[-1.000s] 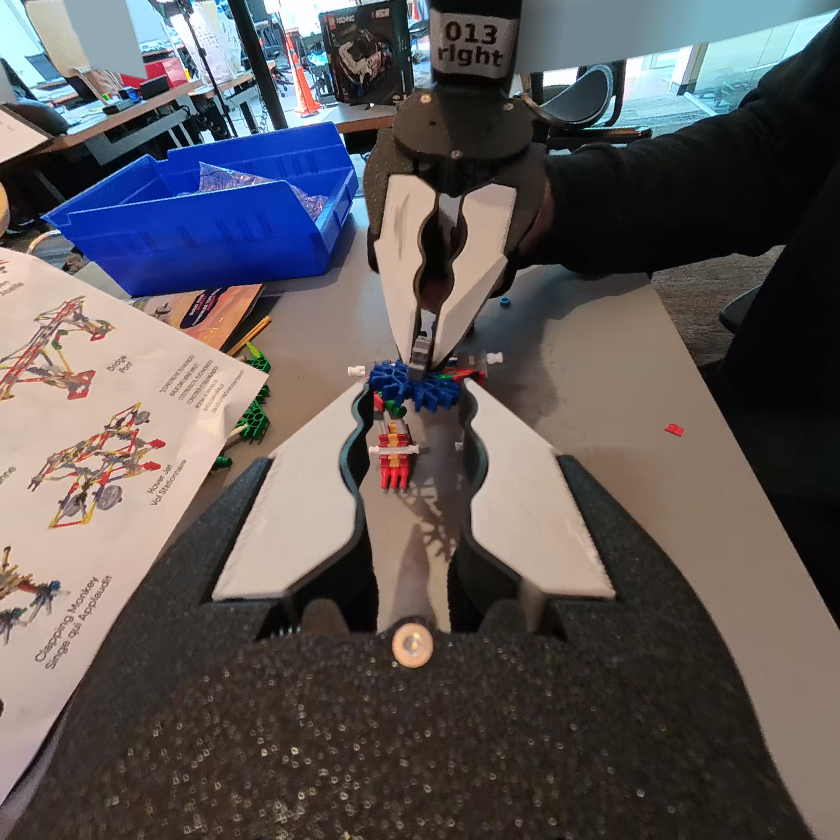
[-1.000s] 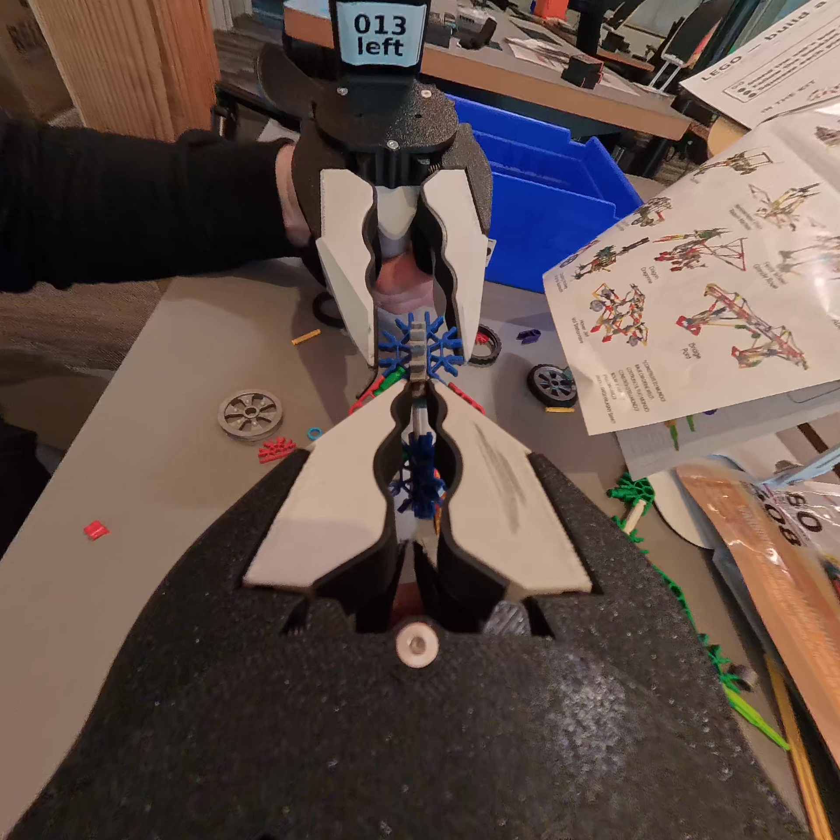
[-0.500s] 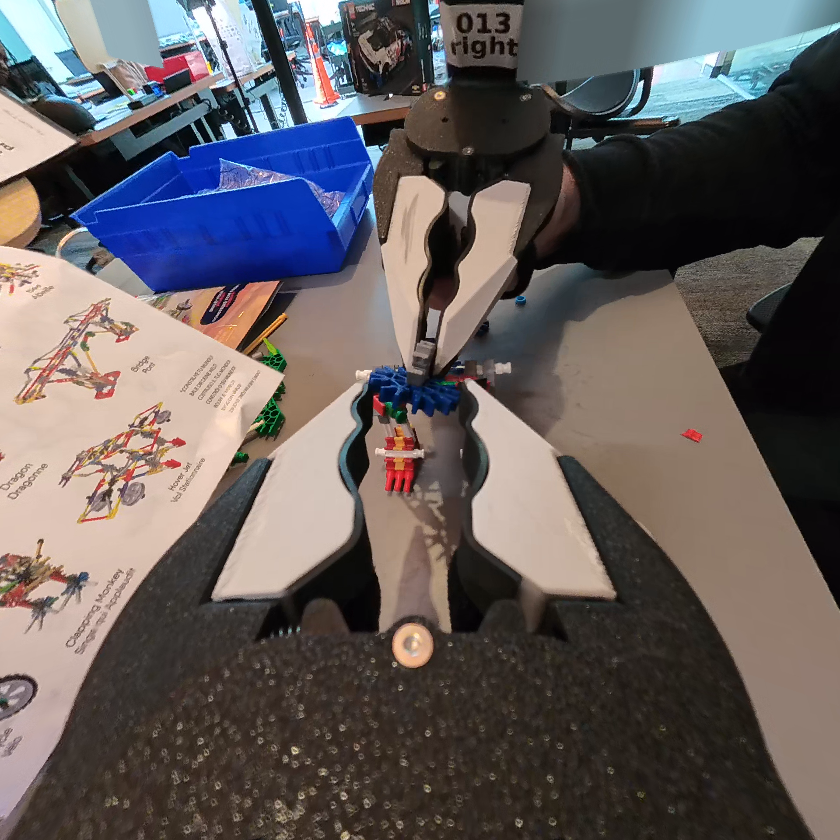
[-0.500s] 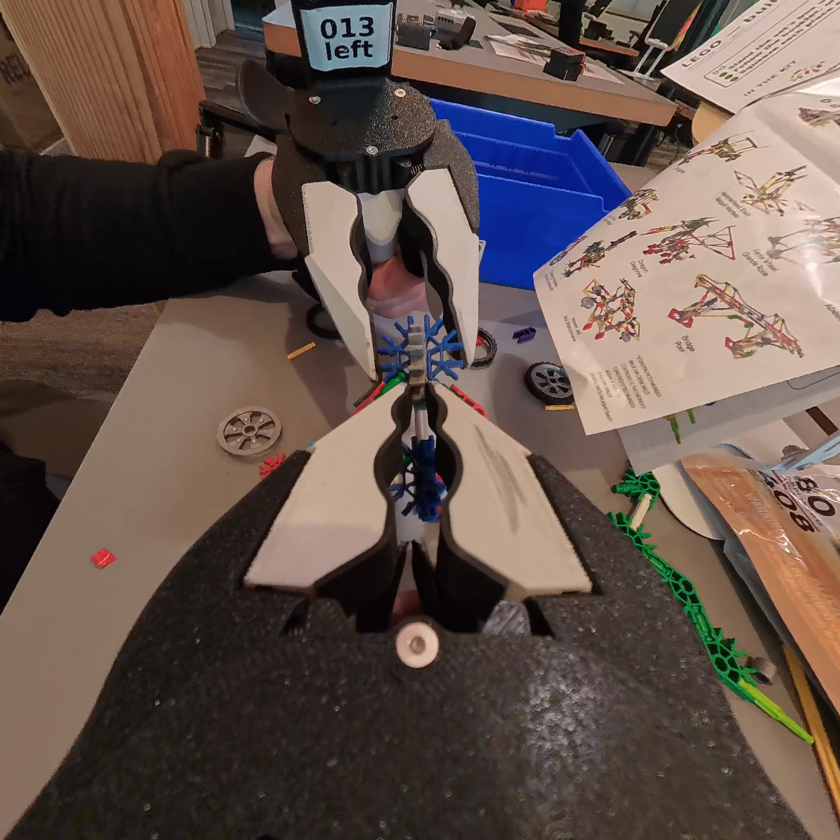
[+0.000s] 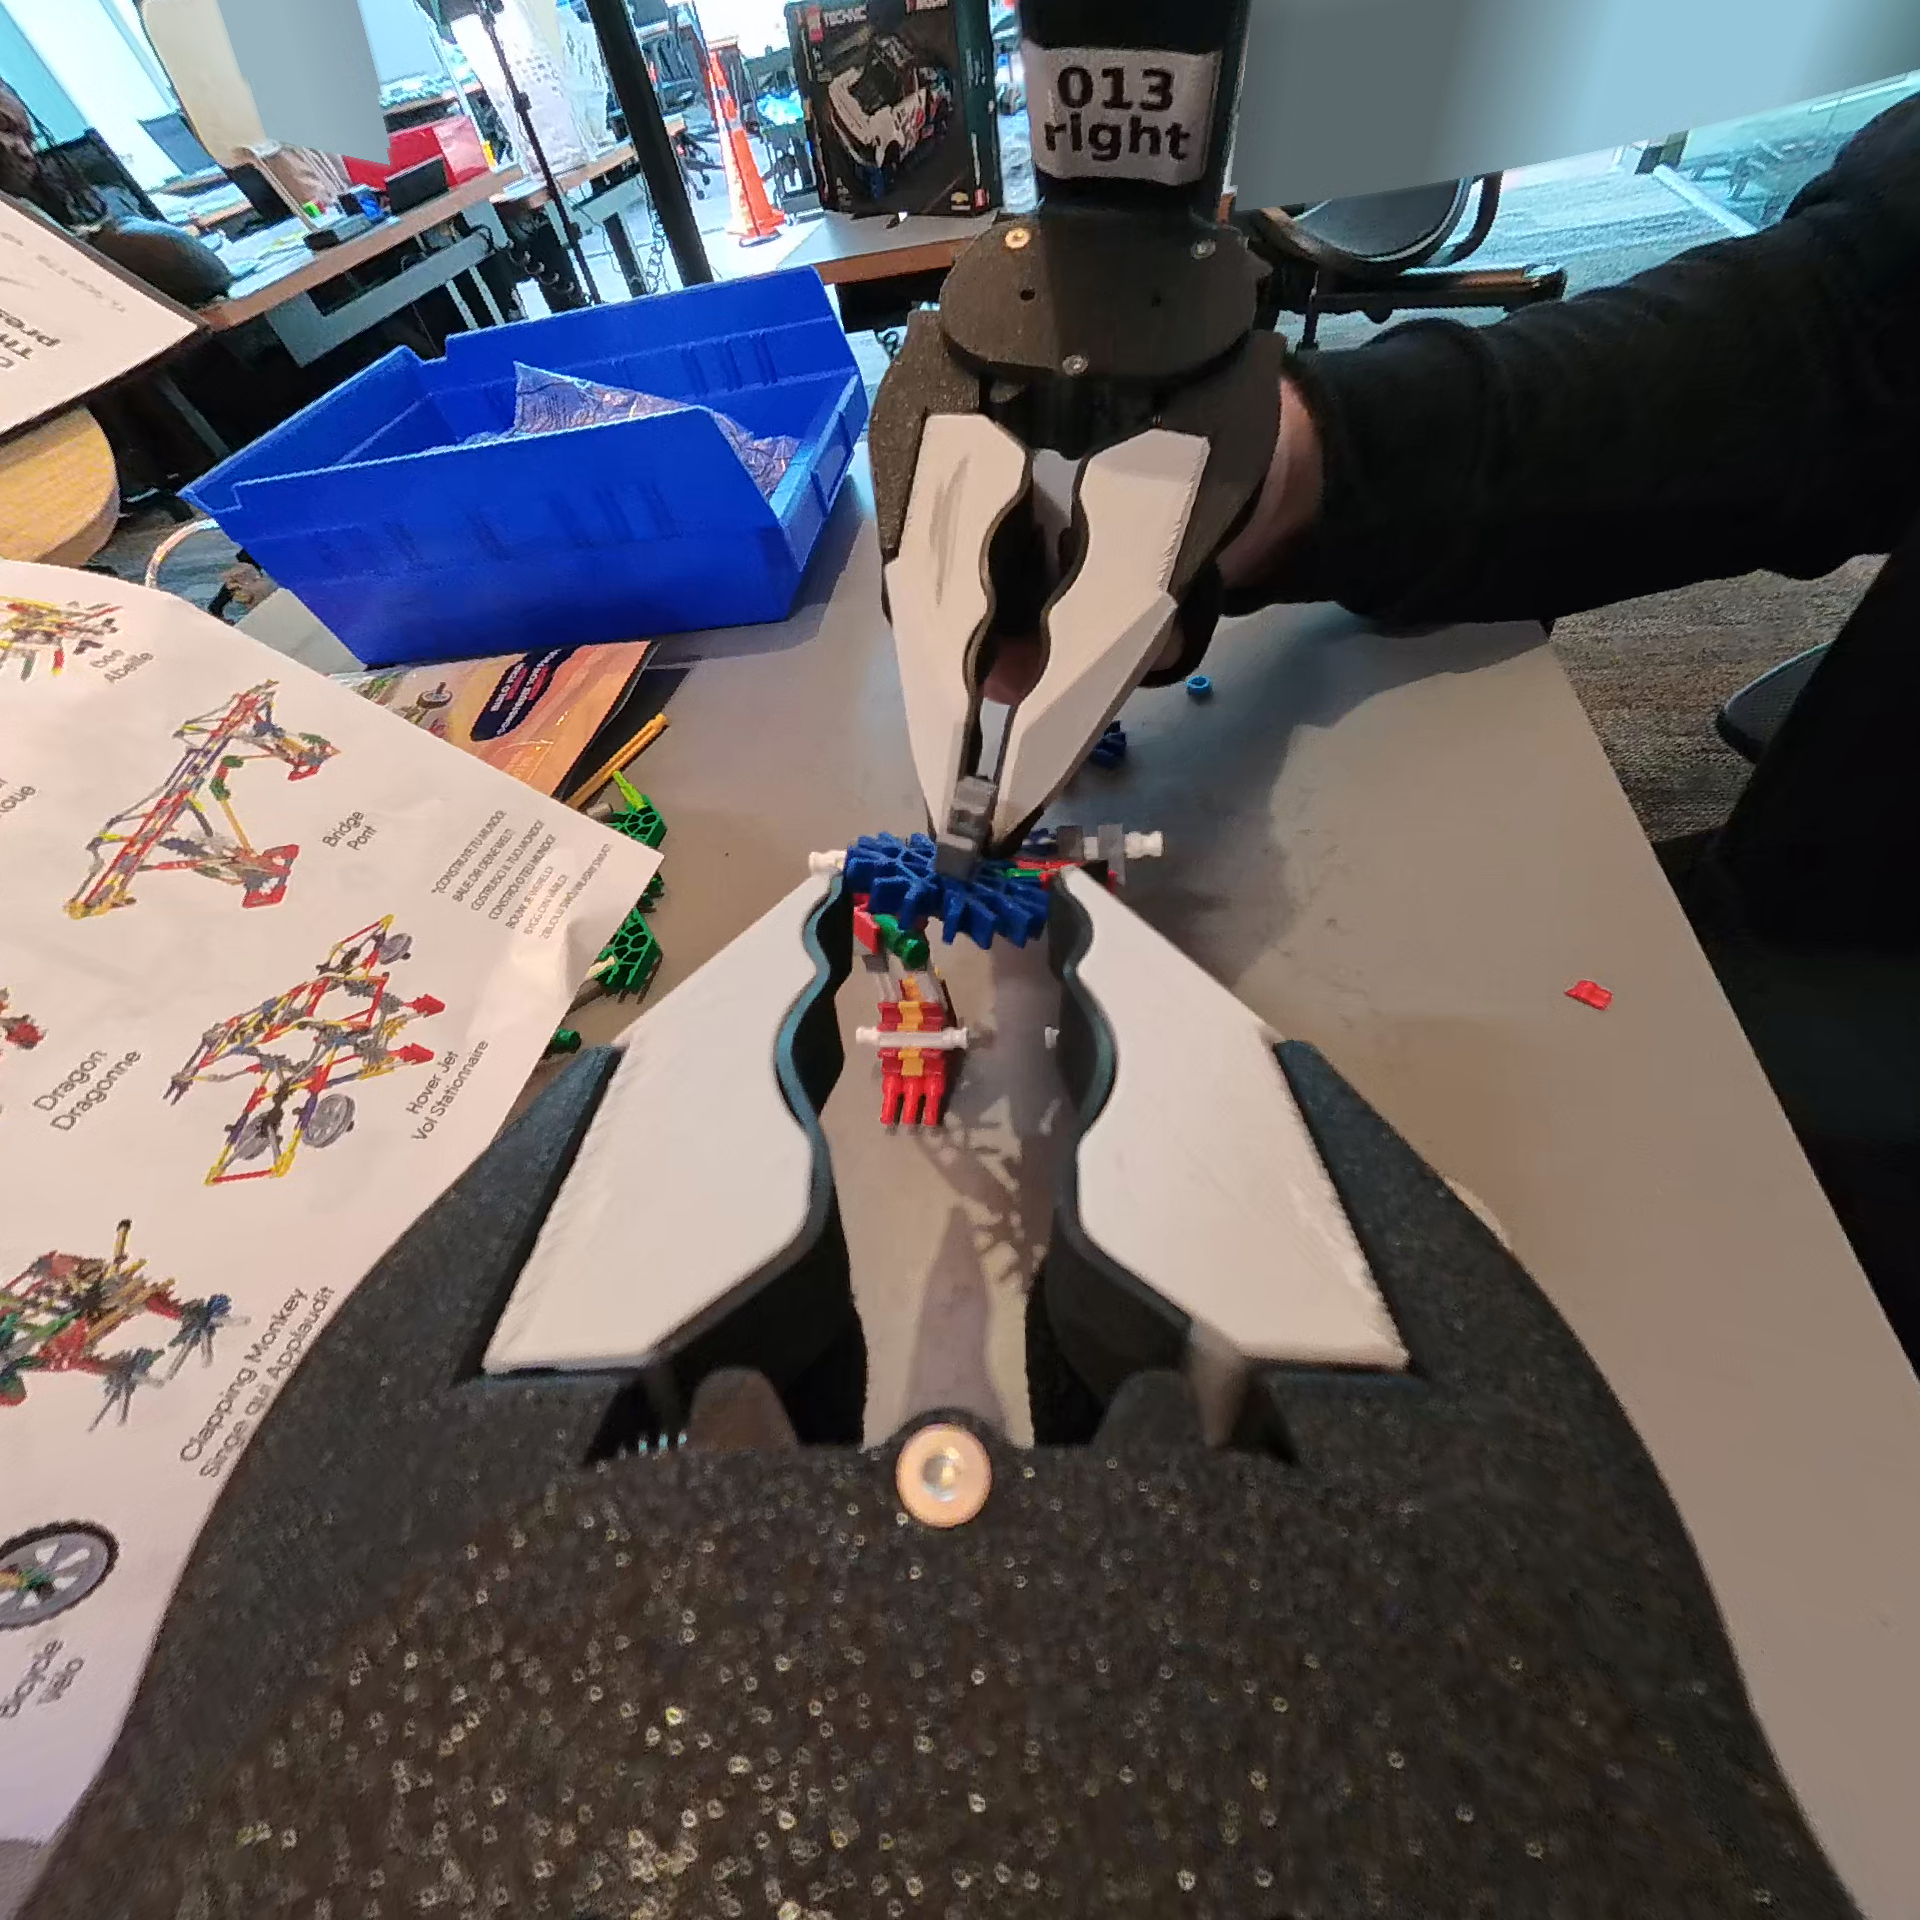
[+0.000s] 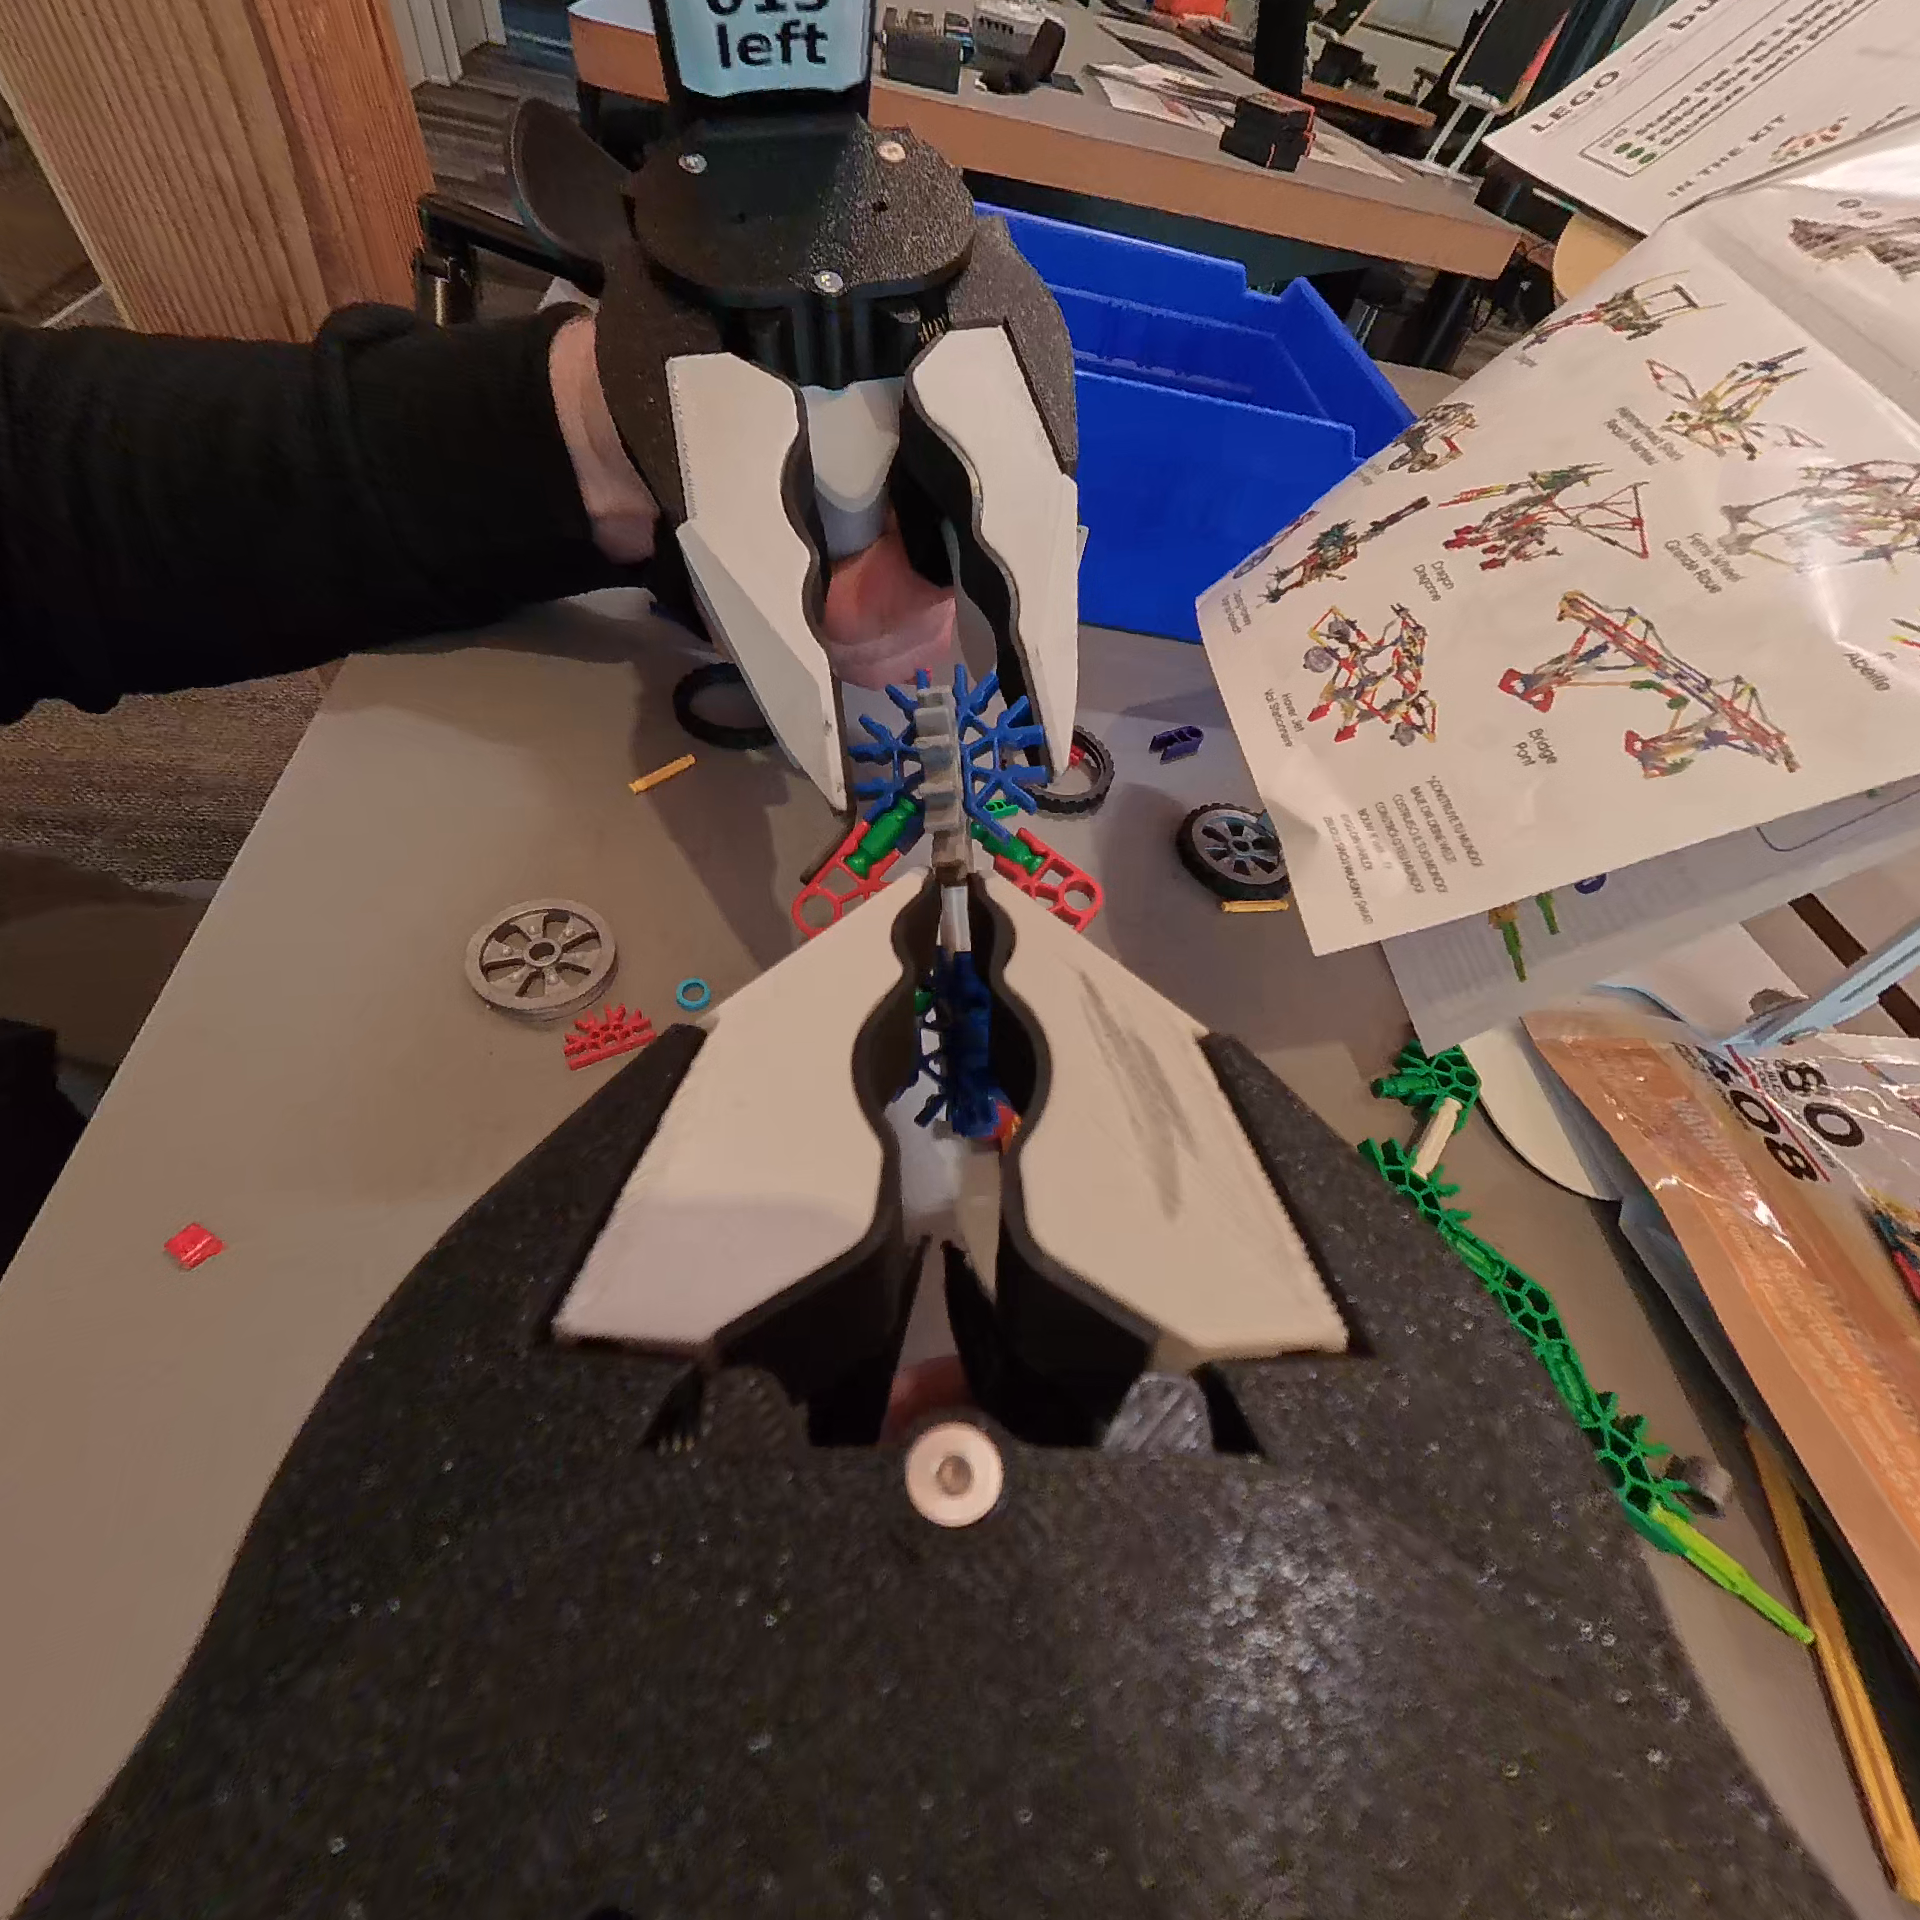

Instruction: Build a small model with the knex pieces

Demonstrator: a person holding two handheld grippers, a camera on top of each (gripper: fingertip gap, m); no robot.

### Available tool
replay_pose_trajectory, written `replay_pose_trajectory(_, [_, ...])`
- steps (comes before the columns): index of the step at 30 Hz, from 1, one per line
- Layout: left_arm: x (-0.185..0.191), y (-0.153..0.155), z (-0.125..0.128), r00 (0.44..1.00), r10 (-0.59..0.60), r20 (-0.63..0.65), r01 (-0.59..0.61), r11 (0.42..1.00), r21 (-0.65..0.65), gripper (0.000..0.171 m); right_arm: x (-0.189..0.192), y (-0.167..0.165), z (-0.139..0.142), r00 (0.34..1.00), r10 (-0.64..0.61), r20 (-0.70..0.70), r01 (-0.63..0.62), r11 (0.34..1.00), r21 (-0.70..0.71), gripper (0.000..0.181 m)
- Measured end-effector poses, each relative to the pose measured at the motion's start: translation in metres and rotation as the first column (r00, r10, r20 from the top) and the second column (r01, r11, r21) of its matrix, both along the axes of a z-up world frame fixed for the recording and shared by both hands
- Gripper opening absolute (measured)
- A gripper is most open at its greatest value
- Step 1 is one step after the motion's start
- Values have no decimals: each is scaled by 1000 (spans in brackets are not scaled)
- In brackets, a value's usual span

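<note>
Over the table (image 5: 1351, 935), left gripper (image 5: 940, 894) gapes beside toy model (image 5: 940, 894); right gripper (image 6: 951, 883) pinches its rod (image 6: 954, 920).

Blue bin (image 5: 540, 540): glossy smooth plastic. Table (image 5: 1403, 935): matt grey. Instruction sheet (image 5: 260, 935): paper, slight sheen. Snowflake connector (image 6: 961, 748): shiny blue plastic.

The left tool (image 5: 940, 894) is held with its jaws spread around a blue snowflake connector (image 5: 940, 883) of a small rod-and-connector assembly (image 5: 912, 1039). Opposite, the right tool (image 5: 975, 826) is closed on a grey connector (image 5: 968, 826) touching the blue piece. A blue bin (image 5: 540, 540) and an instruction sheet (image 5: 260, 935) are located left on the worktop (image 5: 1403, 935).
</note>
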State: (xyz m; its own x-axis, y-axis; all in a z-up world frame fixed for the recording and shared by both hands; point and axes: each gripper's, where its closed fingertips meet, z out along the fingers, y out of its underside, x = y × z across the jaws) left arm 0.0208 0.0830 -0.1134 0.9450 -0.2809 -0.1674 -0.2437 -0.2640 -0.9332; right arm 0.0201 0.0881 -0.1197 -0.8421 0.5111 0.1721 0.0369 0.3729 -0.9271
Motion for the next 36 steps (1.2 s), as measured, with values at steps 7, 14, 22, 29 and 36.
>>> replay_pose_trajectory(7, [0, 2, 2, 1000, 14, -25, -14, 1000, 8, 34, -1, -1, 1, 1000, 6, 12, -6, 1000, -13, 1])
replay_pose_trajectory(14, [-1, 2, 2, 999, 26, -47, -26, 1000, 3, 34, -2, -2, 3, 999, 21, 43, -19, 999, -49, 0])
replay_pose_trajectory(22, [-12, 7, -19, 991, 79, -107, -87, 993, -75, 30, -2, -11, 10, 999, 36, 40, -34, 997, -64, 0])
replay_pose_trajectory(29, [-2, 16, -11, 991, 52, -122, -59, 997, -54, 30, -3, 31, 14, 998, -31, 59, 36, 995, -89, 14])
replay_pose_trajectory(36, [4, 17, -4, 978, 23, -208, -34, 998, -51, 30, 6, 27, -17, 955, 71, 289, -39, 993, -113, 63])
